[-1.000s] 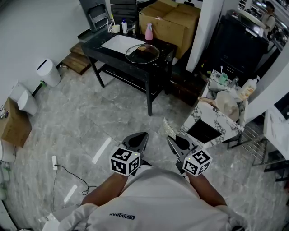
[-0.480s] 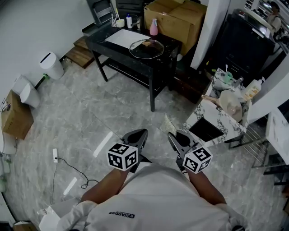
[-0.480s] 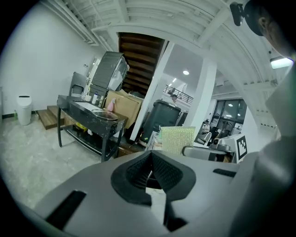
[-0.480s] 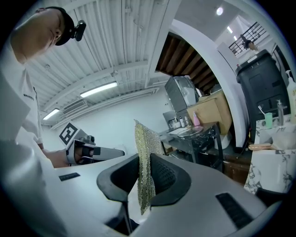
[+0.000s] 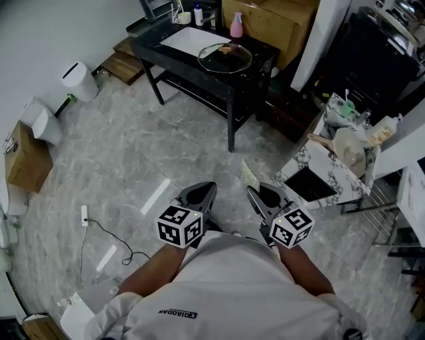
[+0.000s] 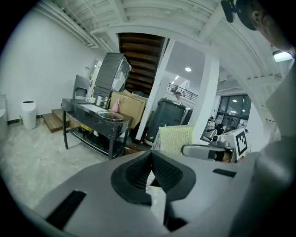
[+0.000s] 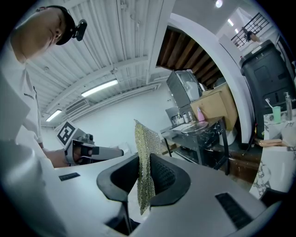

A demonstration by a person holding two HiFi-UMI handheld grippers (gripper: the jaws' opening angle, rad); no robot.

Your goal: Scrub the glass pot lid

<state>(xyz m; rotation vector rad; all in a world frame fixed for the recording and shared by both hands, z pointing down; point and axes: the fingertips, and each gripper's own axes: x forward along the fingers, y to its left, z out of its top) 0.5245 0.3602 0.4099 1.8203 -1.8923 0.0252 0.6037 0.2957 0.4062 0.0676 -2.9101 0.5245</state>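
Showing a black table at the far side of the grey floor, bearing a white sheet and a pink bottle, with cardboard boxes just behind. Showing a white bin near wooden steps at left and a marble-patterned stand at right. Showing a power strip trailing a dark cable across the floor.

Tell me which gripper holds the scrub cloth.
The right gripper: its jaws are shut on the gold mesh cloth, which sticks up between them. The left gripper is shut with nothing between its jaws.
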